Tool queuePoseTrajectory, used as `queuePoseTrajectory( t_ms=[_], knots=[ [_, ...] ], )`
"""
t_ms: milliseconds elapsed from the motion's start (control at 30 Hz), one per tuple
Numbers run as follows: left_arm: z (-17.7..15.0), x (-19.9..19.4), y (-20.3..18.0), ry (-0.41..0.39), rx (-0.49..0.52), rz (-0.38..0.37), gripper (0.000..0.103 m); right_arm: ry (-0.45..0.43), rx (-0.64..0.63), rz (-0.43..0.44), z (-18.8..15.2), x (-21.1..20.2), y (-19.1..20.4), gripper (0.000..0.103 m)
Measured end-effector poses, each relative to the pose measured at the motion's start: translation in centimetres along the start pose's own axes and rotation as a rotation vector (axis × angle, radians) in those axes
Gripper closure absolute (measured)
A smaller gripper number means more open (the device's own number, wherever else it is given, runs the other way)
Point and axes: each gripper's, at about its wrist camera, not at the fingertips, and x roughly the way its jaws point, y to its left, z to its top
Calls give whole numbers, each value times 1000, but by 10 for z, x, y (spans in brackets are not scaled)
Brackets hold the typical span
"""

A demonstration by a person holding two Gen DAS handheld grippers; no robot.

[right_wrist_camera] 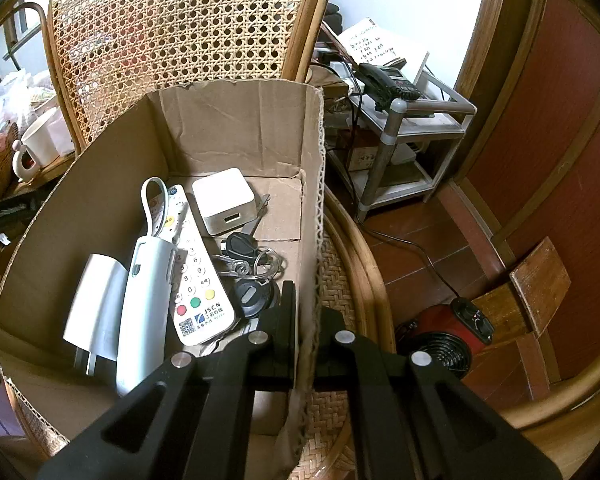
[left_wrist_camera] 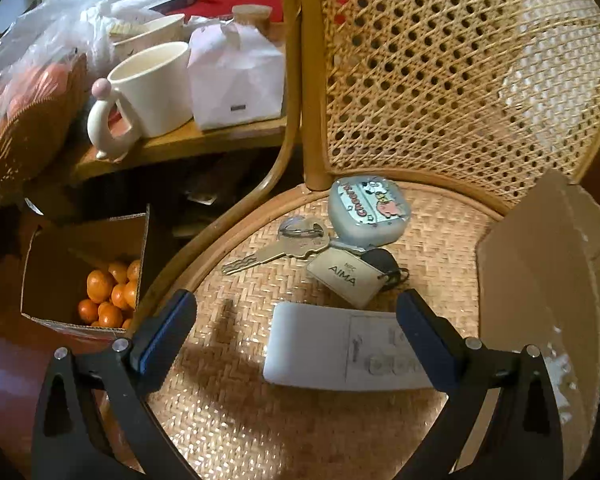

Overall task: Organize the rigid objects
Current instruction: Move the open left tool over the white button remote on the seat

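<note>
In the left wrist view my left gripper (left_wrist_camera: 296,320) is open and empty above the wicker chair seat (left_wrist_camera: 228,408). A flat white device (left_wrist_camera: 340,352) lies between its fingers. Beyond it lie a brass key (left_wrist_camera: 276,254) with an AIMA tag (left_wrist_camera: 346,276) and a blue cartoon case (left_wrist_camera: 366,212). In the right wrist view my right gripper (right_wrist_camera: 306,320) is shut on the right wall of the cardboard box (right_wrist_camera: 314,216). The box holds a remote control (right_wrist_camera: 192,264), a white charger cube (right_wrist_camera: 224,200), a white plug adapter (right_wrist_camera: 94,308), a pale handheld device (right_wrist_camera: 146,304) and black key fobs (right_wrist_camera: 252,292).
The box's wall (left_wrist_camera: 540,272) stands right of the left gripper. A side table holds a cream mug (left_wrist_camera: 152,88) and a white bag (left_wrist_camera: 236,76). A box of oranges (left_wrist_camera: 108,292) sits on the floor. A phone stand (right_wrist_camera: 396,120) and red fan heater (right_wrist_camera: 448,336) stand right of the chair.
</note>
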Motion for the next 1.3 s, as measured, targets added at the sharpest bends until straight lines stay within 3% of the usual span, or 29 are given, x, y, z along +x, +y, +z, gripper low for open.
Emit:
queuePoseTrajectory(
  t_ms=[233,367,600,733,867,1000,1133,1233,1300],
  knots=[
    [-1,17,-9,23,-22,33,4,0,1,0,0,0,0,97],
    [-2,22,-10,5,-49,107,4,1,1,4,0,-1,1,97],
    [-1,26,-8,6,-76,117,3,1,-2,6,0,-1,0,97],
    [-5,37,-4,88,-91,71,3,1,-2,6,0,-1,0,97],
    [-13,34,-8,98,-46,113,1,0,-2,6,0,-1,-1,97],
    [-21,27,1,147,-121,132,1,1,-3,6,0,-1,-1,97],
    [-27,23,8,185,-131,142,1,0,-3,7,0,-1,-1,97],
    [-32,18,14,208,-112,115,8,0,-3,8,0,0,-2,96],
    [-31,14,17,195,-87,104,21,1,-2,7,-1,-1,-1,96]
  ],
)
